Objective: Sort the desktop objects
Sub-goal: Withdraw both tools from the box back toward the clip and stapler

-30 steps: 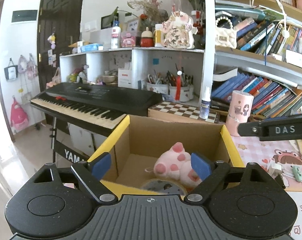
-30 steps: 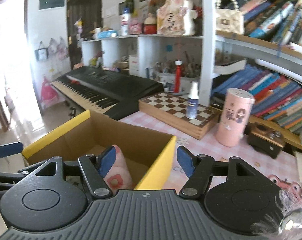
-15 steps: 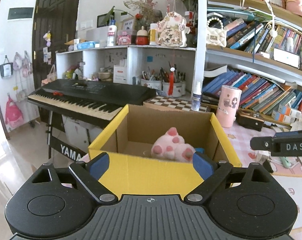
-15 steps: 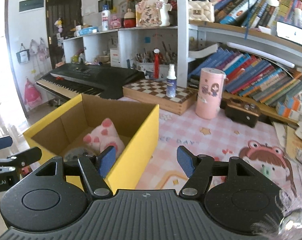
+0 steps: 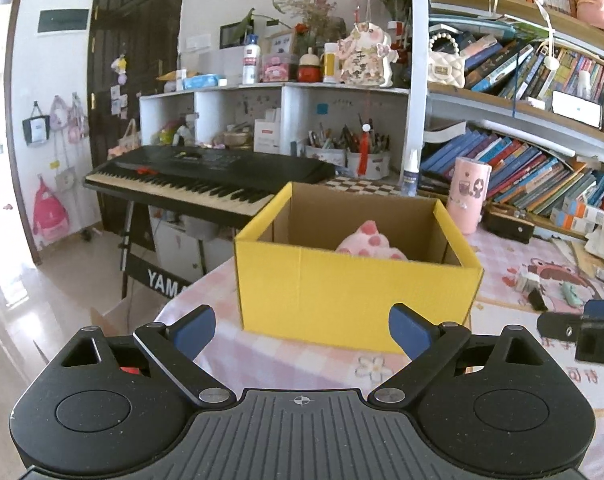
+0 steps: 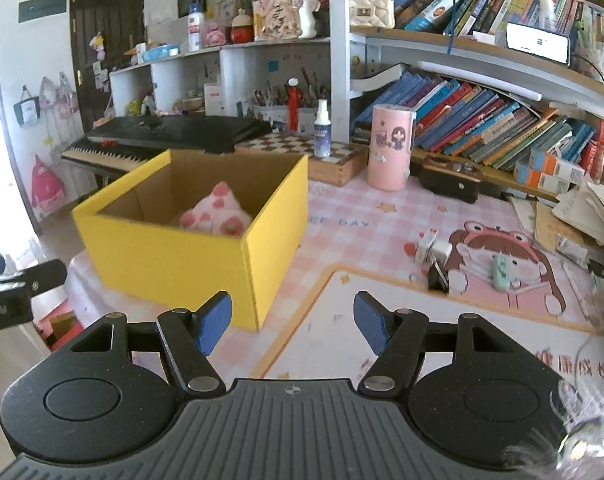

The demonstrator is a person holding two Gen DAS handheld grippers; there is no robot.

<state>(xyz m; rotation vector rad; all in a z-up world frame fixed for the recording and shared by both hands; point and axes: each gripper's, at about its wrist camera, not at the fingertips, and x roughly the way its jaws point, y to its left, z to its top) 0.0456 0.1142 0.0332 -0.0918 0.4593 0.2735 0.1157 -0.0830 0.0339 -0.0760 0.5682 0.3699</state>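
Yellow cardboard box (image 6: 189, 248), open-topped, at ten o'clock on the pink desk mat (image 6: 366, 224); a pink plush toy (image 6: 215, 216) lies inside. Both the left gripper (image 5: 302, 330) and the right gripper (image 6: 291, 322) stand with jaws apart and empty. Unsorted items, a white adapter (image 6: 432, 245), a black clip (image 6: 438, 277) and a mint figurine (image 6: 500, 270), lie at two o'clock. For the next pickup, judged best: approach low, straddle one item squarely, close gently.
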